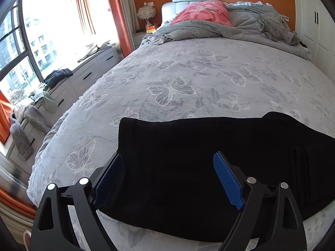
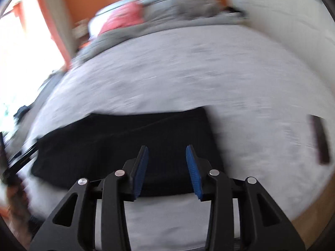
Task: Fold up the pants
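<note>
black folded fabric pants flat on grey butterfly-print bedspread | left gripper jaws wide, empty | right gripper jaws apart, empty, above pants

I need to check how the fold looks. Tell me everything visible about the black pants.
The pants are plain black, of soft matte fabric, folded into a flat, roughly rectangular bundle near the foot of the bed. Faint seams run across them, and ribbed lines show at one end. They lie flat on the grey butterfly-print cover. Both grippers, left and right, hang above them with jaws open; no pad presses the cloth.
</note>
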`<state>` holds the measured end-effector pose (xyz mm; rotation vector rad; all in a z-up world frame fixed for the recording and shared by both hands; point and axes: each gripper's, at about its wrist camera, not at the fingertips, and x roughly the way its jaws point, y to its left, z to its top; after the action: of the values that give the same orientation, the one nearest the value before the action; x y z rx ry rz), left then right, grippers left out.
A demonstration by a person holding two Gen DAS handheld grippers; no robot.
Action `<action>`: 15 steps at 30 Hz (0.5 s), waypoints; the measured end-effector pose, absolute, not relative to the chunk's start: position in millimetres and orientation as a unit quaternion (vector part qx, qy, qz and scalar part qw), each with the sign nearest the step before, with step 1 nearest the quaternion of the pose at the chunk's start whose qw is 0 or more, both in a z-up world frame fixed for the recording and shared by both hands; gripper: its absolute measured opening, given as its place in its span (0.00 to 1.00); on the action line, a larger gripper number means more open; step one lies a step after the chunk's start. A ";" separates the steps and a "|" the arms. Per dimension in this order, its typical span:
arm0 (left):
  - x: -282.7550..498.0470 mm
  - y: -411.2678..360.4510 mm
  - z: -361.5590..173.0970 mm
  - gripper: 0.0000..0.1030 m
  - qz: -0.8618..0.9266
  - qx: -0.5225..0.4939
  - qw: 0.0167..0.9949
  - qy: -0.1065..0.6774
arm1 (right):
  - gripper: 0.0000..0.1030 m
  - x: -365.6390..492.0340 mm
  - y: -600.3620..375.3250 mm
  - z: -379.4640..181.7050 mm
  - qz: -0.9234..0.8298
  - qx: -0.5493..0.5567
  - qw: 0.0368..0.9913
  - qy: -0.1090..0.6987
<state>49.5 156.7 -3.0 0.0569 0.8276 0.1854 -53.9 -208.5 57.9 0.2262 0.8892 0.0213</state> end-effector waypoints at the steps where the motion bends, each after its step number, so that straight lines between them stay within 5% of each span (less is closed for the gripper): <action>1: 50.7 158.0 -3.4 0.84 0.091 0.024 0.910 0.404 | 0.46 -48.8 -180.1 50.6 0.051 0.089 0.893 0.438; 10: 42.1 183.6 -2.4 0.84 0.091 -0.013 0.904 0.416 | 0.56 -2.2 -41.1 -35.2 0.099 -0.102 0.863 0.485; 12: 39.1 192.3 -2.1 0.84 0.095 -0.015 0.904 0.417 | 0.39 1.2 -45.6 -43.2 0.098 -0.086 0.866 0.483; 13: 37.1 197.8 -1.9 0.84 0.097 -0.019 0.904 0.417 | 0.13 6.0 -49.6 -38.9 0.077 -0.078 0.868 0.484; 15: 32.9 208.3 -0.6 0.84 0.099 -0.028 0.903 0.418 | 0.13 13.6 -51.9 -26.3 0.082 -0.041 0.872 0.482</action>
<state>32.9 208.3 -0.6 -0.0585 0.8634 0.2042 13.6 -51.9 -26.3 -0.0848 1.0071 0.1706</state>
